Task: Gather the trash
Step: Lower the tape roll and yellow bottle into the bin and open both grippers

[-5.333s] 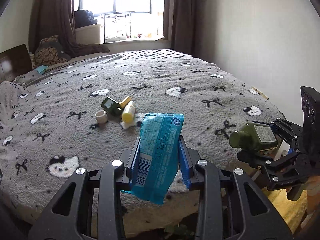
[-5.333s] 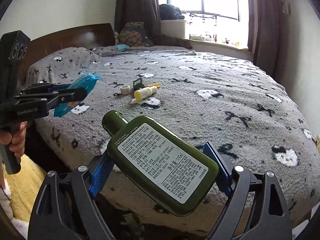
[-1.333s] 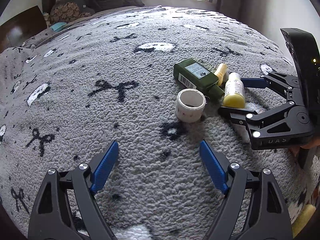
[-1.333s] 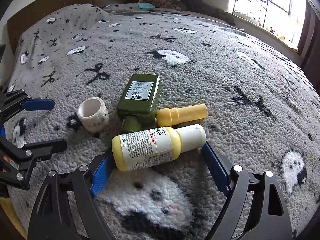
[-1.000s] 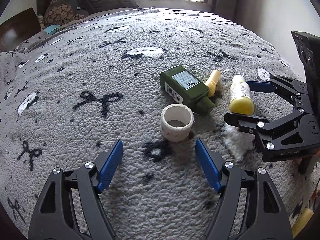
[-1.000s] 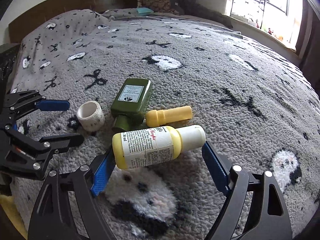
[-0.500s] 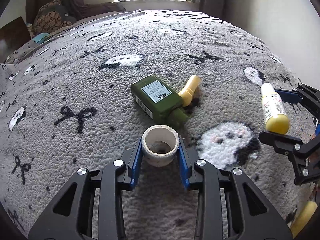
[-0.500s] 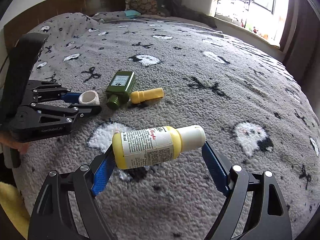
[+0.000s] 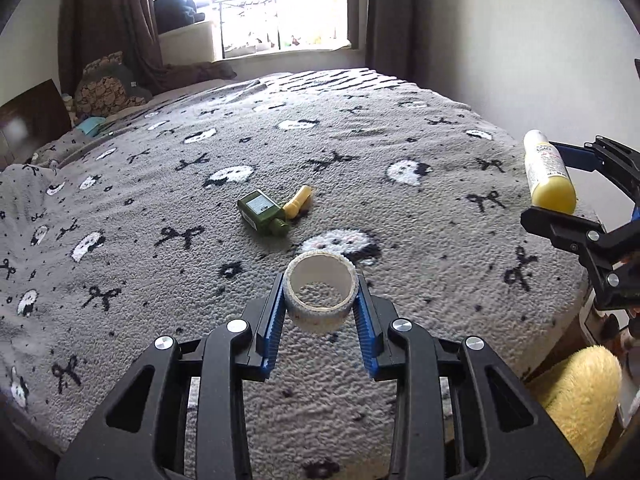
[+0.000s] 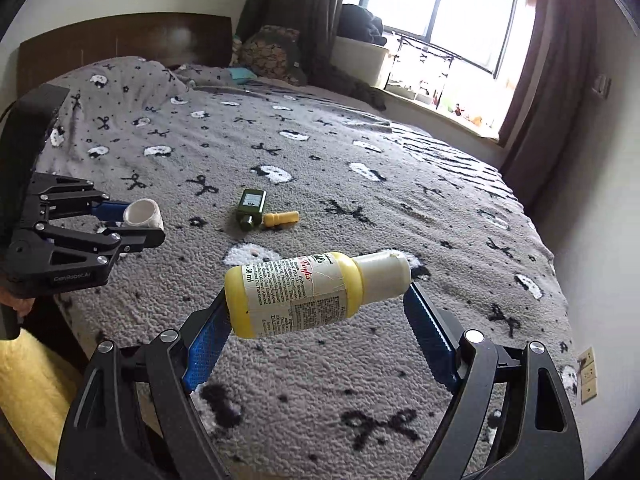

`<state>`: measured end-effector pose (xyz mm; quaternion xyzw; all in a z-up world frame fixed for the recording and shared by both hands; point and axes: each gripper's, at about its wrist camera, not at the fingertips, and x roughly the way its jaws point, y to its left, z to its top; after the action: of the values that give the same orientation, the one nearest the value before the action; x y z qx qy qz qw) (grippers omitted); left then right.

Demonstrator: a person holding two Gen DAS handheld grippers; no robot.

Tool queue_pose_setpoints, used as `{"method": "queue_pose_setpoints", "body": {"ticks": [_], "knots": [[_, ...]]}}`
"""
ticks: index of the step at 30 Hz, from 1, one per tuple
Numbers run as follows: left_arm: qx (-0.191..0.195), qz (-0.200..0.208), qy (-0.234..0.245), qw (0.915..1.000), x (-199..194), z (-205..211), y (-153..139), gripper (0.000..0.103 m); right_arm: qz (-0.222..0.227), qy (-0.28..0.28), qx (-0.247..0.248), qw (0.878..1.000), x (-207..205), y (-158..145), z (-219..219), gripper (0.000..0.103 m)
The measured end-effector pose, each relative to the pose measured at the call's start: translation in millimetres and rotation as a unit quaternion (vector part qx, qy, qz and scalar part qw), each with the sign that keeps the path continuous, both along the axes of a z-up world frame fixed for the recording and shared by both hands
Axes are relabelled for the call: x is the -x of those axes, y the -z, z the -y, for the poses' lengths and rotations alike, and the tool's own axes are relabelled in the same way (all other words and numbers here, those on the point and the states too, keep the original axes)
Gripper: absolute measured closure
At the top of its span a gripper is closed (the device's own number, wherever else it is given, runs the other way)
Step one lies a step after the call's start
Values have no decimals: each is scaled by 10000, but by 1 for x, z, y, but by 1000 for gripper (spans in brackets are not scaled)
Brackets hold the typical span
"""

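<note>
My left gripper (image 9: 320, 304) is shut on a white tape roll (image 9: 320, 294), held above the grey blanket (image 9: 200, 280) with its hole facing the camera. From the right wrist view the same tape roll (image 10: 144, 213) shows between the left gripper's (image 10: 132, 220) fingers. My right gripper (image 10: 316, 312) is shut on a yellow lotion bottle (image 10: 312, 292), gripped end to end and lying crosswise, white cap to the right. That yellow bottle (image 9: 548, 174) also appears at the right edge of the left wrist view. A small green bottle (image 9: 262, 213) and a yellow tube (image 9: 298, 202) lie together mid-bed.
The bed's near edge lies just below both grippers. Brown headboard (image 10: 120, 44), a patterned pillow (image 10: 276, 54), a curtained window (image 9: 280, 4) and a white wall (image 9: 520, 40) surround the bed. Something yellow and fluffy (image 9: 576, 396) sits low at the right.
The left gripper closed on the tape roll and lifted it off the blanket. Both grippers pulled back and up from the bed's middle, the right one carrying the yellow bottle.
</note>
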<state>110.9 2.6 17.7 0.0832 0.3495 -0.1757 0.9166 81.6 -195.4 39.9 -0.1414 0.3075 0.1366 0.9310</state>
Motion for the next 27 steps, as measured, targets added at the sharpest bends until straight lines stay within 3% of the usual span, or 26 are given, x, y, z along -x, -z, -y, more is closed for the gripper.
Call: {"method": "queue_pose_setpoints", "body": {"ticks": [6,11,19,27], "knots": [[33,291,194,9994,52,10,-15,72,171,-15,-173,9997,43,-11,14,19],[1,324,424,9986,88,22,-4,72,91,-88,-441,9989,74,3,18,19],[87,-3,464,9989,129,27,45,72,-101,39,-520,9986,117,53,12,19],[77,-719,439,9964,159,28,114,72,-569,409,-587,9958,146,113,13,19]]}}
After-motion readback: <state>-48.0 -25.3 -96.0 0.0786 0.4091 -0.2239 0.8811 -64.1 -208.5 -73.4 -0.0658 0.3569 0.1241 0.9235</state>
